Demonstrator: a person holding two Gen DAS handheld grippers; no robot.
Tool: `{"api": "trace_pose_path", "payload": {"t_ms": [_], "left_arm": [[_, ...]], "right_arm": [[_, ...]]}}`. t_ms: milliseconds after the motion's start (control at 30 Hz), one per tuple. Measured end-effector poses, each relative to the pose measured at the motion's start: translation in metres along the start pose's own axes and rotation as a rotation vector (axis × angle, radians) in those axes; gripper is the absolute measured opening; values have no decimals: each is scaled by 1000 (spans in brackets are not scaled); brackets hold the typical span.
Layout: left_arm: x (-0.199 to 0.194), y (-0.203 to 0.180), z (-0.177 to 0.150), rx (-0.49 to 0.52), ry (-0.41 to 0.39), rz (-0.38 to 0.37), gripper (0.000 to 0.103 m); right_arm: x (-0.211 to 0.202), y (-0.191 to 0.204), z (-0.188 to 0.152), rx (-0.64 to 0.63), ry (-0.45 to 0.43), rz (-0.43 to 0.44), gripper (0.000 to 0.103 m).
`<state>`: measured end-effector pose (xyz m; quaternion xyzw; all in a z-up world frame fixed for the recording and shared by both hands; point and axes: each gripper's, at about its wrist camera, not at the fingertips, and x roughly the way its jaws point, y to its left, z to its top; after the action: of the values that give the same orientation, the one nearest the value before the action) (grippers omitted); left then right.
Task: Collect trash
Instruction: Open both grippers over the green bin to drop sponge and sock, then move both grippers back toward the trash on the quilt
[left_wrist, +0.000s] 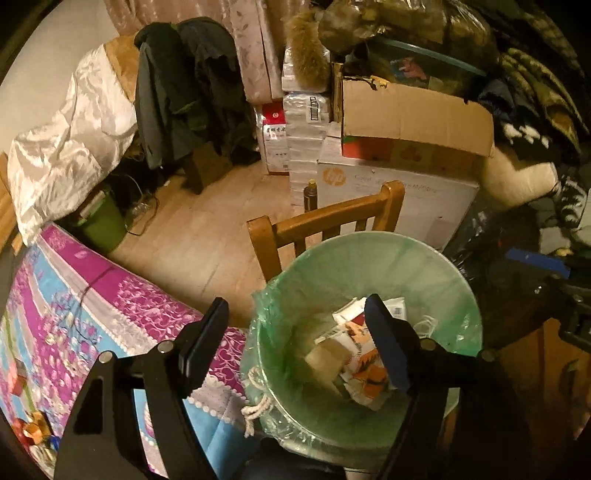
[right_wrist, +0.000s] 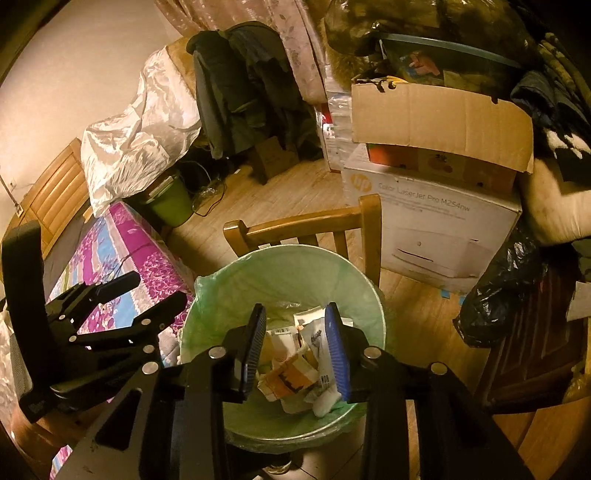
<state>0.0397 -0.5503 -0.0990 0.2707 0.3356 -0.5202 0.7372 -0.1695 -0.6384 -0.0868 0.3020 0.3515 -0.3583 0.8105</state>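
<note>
Bin (left_wrist: 436, 266) lined with a pale green bag, standing just in front of a wooden chair (left_wrist: 321, 225) and beside the bed (left_wrist: 122, 306) with its purple and blue cover: probably put there so both hands can reach the mouth from above. Trash (left_wrist: 354, 354) already lying at the bottom: crumpled paper, wrappers, a tan block among them.

Left gripper (left_wrist: 295, 343) hanging over the near-left rim, fingers (left_wrist: 388, 350) spread wide, one over the bedcover, the other over the trash. Nothing between them, nothing pressed; looks like a release over the bin.

Right gripper (right_wrist: 297, 350) poised straight above the opening, fingers (right_wrist: 338, 354) parted only a little, blue pad on the right, dark pad on the left. Paper visible through the gap, but lying down in the bin rather than pinched; no contact apparent.

Both aimed steeply down into the bin, so anything let go falls inside, not onto the floor (left_wrist: 207, 236).
</note>
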Motion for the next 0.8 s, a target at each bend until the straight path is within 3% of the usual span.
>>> {"api": "trace_pose_path", "payload": {"t_ms": [200, 333, 533, 700, 800], "left_arm": [[-4, 7, -3, -24, -4, 1, 72], [-16, 21, -12, -71, -35, 48, 72], [-50, 72, -47, -173, -140, 271, 78], [-77, 132, -97, -311, -149, 442, 80], [-98, 170, -141, -400, -125, 522, 80]], "right_arm": [[-1, 3, 3, -10, -5, 19, 35], [-4, 14, 2, -25, -28, 52, 35], [-8, 43, -4, -79, -103, 56, 35], [-2, 88, -17, -125, -150, 106, 37], [7, 137, -27, -220, -143, 158, 37]]}}
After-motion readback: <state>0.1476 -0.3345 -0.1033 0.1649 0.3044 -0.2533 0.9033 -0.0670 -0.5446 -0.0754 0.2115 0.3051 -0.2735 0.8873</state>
